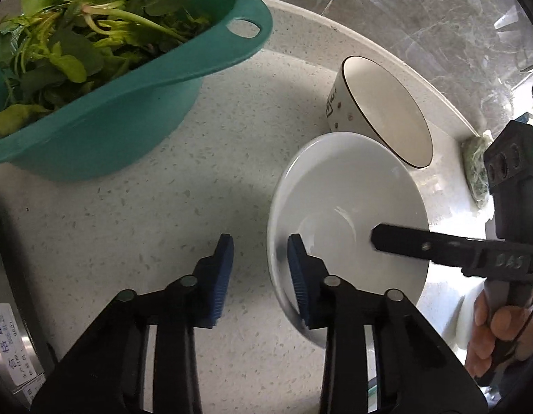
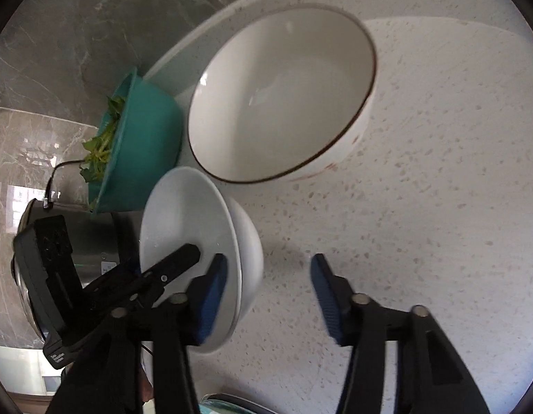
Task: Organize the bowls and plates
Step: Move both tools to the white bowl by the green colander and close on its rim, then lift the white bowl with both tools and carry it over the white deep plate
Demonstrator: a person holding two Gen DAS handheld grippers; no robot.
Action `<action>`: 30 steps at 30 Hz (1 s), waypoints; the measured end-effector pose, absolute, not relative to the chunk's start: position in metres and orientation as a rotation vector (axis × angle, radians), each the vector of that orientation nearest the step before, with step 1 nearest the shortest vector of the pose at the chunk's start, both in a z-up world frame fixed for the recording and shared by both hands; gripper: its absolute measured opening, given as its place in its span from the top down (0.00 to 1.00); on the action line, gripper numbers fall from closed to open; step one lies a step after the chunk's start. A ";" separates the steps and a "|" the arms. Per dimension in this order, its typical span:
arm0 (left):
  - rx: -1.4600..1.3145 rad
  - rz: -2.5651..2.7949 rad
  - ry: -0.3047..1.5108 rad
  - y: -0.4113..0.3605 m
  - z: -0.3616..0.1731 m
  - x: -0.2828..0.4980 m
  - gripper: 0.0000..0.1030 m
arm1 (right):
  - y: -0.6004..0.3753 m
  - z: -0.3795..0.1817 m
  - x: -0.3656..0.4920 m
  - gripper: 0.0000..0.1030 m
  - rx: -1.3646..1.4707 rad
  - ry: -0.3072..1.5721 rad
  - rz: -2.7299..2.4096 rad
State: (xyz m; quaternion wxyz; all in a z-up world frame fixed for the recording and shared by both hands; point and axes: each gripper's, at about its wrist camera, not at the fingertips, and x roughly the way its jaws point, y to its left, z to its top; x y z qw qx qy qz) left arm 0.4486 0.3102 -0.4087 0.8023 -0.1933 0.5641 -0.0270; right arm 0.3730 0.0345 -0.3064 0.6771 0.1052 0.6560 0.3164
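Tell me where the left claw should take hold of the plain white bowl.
Pinch the rim wall on the side towards the teal basin, coming down from above. The white bowl sits upright and open-topped, so its thin flared wall fits between the pads. The left claw straddles that rim, one pad inside and one outside, not yet pressing.

A: State the dish count.
B: Two bowls: one white bowl, one dark-rimmed bowl.
A: Other containers?
B: One teal colander of greens.
A: Grippers?
B: Two.
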 end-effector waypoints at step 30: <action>-0.334 -0.286 1.144 0.116 -0.291 0.421 0.90 | -0.112 -0.212 0.323 0.84 0.372 1.360 0.687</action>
